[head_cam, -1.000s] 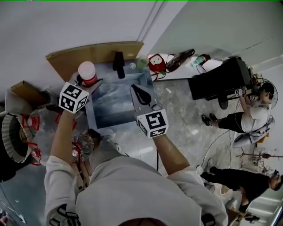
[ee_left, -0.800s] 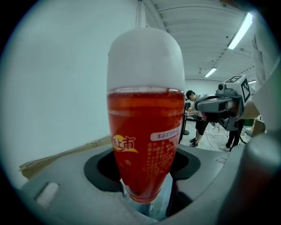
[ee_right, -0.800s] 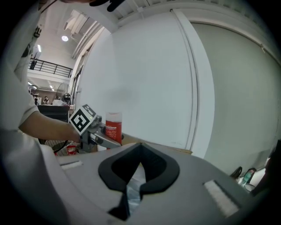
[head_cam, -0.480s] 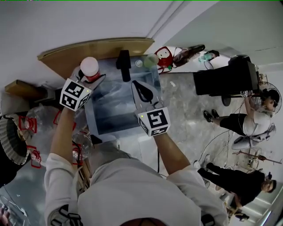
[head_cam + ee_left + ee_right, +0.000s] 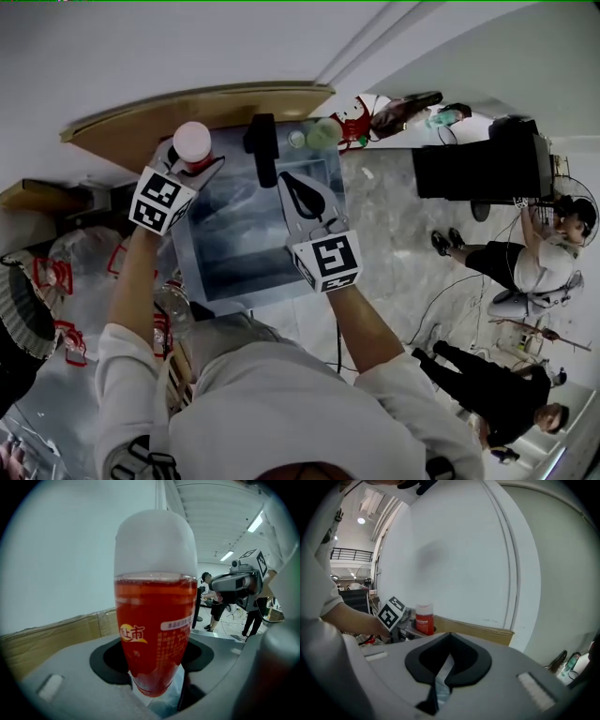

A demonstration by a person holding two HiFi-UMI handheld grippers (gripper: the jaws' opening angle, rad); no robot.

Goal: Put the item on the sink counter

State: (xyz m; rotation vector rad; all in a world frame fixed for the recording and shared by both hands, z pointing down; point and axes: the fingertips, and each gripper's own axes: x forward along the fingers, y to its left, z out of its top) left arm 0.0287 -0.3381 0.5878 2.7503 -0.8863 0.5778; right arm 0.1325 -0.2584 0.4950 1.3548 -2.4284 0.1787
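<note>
Bottle point(image 5: 154, 620) of red drink, white cap on top, is standing upright between the jaws of my left claw point(image 5: 191, 165). I am pinching it low on its body, with the dark pads spread wide around it and pressing on both sides. A label with a yellow mark and small print is facing the left gripper view.

From the head view, the bottle is sitting at the back left corner of the sink point(image 5: 192, 267), just beside the dark faucet point(image 5: 262, 148) and on its left. A brown cardboard sheet point(image 5: 187, 105) is leaning along the white wall right behind it. Whether the bottle's base is touching the counter or hanging just above it, I cannot tell – my claw is covering that spot.

My right claw point(image 5: 449, 635) is hovering over the right side of the basin, well apart from the bottle. Its jaws are pressed together, tips meeting, and gripping nothing; only a pale strip is showing in the slot behind them. Its view is looking across at the bottle and at the marker cube point(image 5: 392, 611) of my left claw beside it.

A green round thing point(image 5: 322, 133) is lying at the back right corner of the sink, past the faucet. Off to the right, on the grey floor, a seated person point(image 5: 525, 258) is showing near a black desk point(image 5: 473, 164).
</note>
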